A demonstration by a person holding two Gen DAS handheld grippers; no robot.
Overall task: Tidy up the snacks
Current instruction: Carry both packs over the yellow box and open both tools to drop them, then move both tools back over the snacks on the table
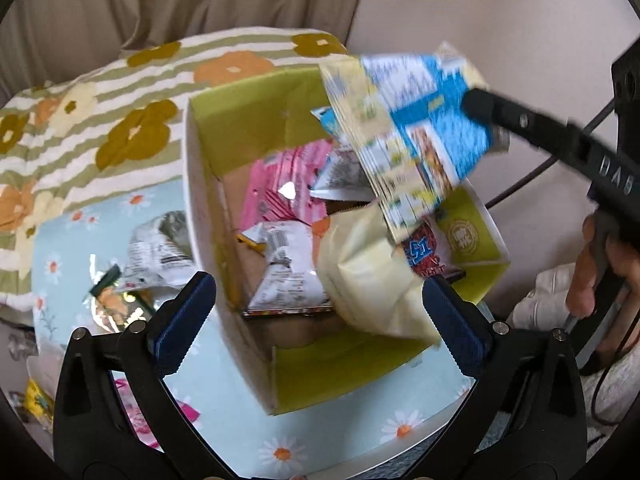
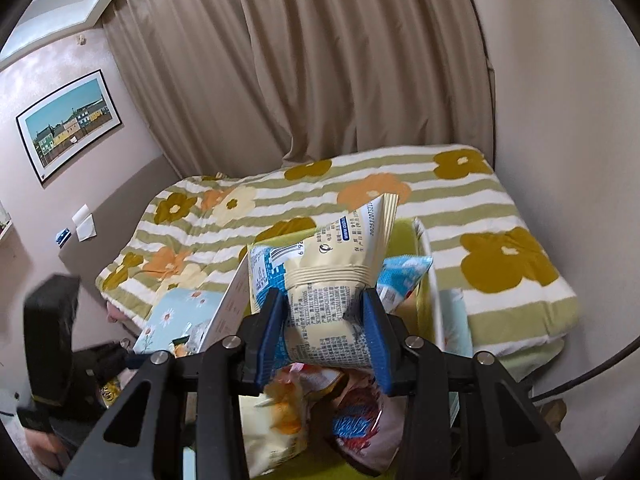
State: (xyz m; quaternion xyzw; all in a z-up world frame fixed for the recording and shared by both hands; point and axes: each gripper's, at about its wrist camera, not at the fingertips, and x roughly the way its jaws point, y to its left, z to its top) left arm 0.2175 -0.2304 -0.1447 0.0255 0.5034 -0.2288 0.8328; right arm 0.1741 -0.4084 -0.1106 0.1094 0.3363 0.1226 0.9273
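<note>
An open cardboard box with green inner flaps stands on the floral table and holds several snack bags, among them a pink bag and a cream bag. My right gripper is shut on a cream and blue snack bag and holds it above the box; the left wrist view shows that bag blurred over the box's far right. My left gripper is open and empty, just above the box's near edge.
A white printed snack bag and other packets lie on the table left of the box. A pink packet lies near the front. A bed with a striped flower blanket stands behind, with curtains beyond.
</note>
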